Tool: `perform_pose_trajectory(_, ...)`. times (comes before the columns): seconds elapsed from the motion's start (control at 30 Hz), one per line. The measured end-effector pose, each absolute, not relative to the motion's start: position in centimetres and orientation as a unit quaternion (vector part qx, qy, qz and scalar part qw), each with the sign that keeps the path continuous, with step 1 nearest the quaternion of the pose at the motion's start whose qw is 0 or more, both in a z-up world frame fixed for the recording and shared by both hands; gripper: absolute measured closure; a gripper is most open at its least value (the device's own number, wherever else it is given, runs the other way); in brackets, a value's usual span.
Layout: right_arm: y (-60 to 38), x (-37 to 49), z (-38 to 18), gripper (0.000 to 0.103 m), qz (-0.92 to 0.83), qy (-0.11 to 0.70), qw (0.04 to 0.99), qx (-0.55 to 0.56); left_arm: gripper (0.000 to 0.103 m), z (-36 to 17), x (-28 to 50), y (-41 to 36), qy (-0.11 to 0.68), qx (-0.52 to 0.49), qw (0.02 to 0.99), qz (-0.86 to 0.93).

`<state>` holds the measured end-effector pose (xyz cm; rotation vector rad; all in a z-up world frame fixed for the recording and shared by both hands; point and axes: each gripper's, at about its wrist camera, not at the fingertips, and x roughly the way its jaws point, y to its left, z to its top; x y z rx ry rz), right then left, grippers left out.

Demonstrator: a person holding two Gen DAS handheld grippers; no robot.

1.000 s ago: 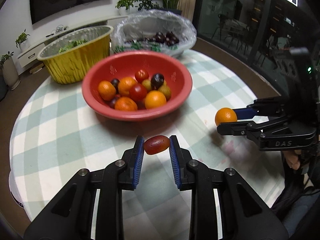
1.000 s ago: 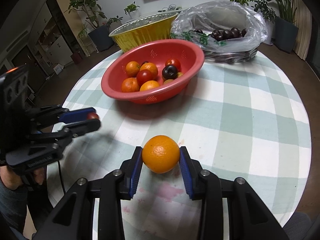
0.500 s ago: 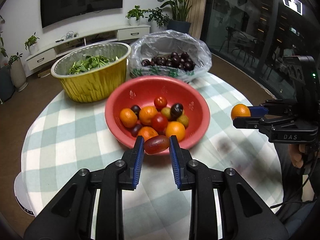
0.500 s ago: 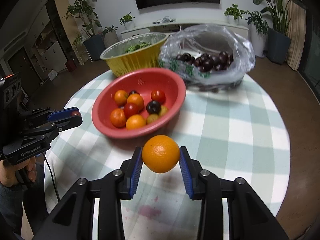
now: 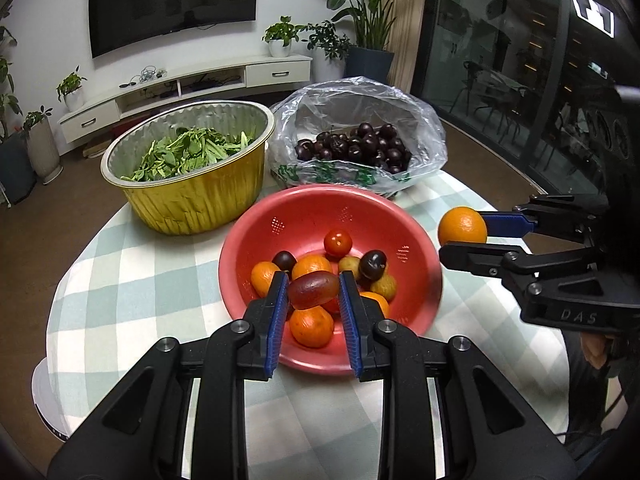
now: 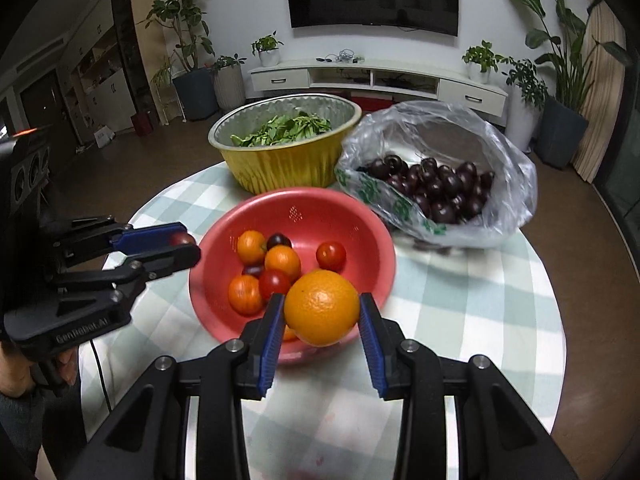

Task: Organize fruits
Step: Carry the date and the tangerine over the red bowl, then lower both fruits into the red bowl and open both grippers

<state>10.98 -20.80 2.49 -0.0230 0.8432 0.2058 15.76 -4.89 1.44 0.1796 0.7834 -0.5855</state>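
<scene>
orange (image 6: 322,307): sitting between right gripper (image 6: 320,326) jaws, held above red bowl's (image 5: 304,208) near rim
left gripper (image 5: 313,304): jaws clamping oblong red fruit (image 5: 313,290) over red bowl
counter (image 5: 132,280): carrying red bowl

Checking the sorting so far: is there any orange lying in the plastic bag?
No, in the right wrist view the plastic bag holds only dark cherries.
</scene>
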Motion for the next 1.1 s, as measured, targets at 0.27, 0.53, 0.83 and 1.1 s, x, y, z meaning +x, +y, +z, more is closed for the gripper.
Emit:
perform_pose_trajectory(0.27,-19.0,13.6,1.6,0.064,0.081,0.418,0.904,-0.039,0.079,-0.6,18.1,-5.6,0.387,0.088,0.878,-0.267)
perform_pose_trajectory(0.53,-18.3,15.0,-0.1,0.064,0.066,0.433,0.897,-0.057,0.079,-2.3,19.6,-5.9,0.394,0.086,0.877,-0.262)
perform_pose_trajectory(0.83,-18.1,15.8,-1.7,0.064,0.051,0.446,0.891,-0.07,0.079,-3.7,20.2,-6.6,0.399,0.091,0.875,-0.259)
perform_pose_trajectory(1.1,-17.8,16.2,-2.7,0.064,0.047,0.453,0.887,-0.08,0.079,-4.5,20.3,-7.0,0.402,0.092,0.874,-0.258)
